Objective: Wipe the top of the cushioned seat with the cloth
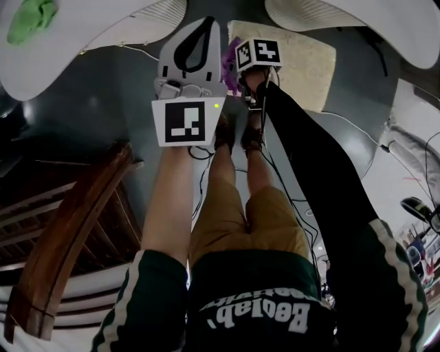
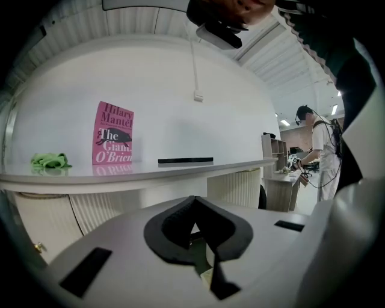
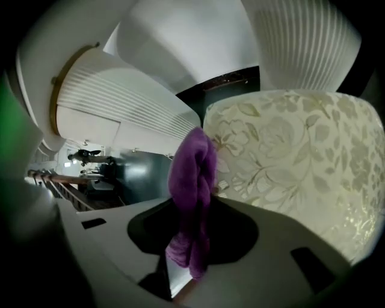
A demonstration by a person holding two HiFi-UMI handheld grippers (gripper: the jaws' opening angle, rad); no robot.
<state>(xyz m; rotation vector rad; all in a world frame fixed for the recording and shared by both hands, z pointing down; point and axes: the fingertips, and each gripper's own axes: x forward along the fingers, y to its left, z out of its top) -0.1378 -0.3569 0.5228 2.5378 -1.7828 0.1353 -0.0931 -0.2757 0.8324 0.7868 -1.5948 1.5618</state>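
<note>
The cushioned seat [image 1: 302, 62] is cream with a pale floral pattern; in the right gripper view the seat [image 3: 295, 156] fills the right side. My right gripper [image 1: 242, 63] [image 3: 191, 207] is shut on a purple cloth [image 3: 192, 174], which hangs bunched from the jaws just left of the seat's edge. From the head view only a bit of the purple cloth [image 1: 232, 53] shows beside the marker cube. My left gripper [image 1: 206, 27] [image 2: 193, 203] is held up beside the right one, its jaws shut with nothing between them.
A white rounded counter [image 2: 150, 171] carries a pink book [image 2: 112, 133] and a green cloth [image 2: 50, 160] [image 1: 31, 17]. A dark wooden chair back [image 1: 69, 234] stands at the lower left. Cables [image 1: 289, 185] run over the dark floor. A person [image 2: 322, 150] stands far right.
</note>
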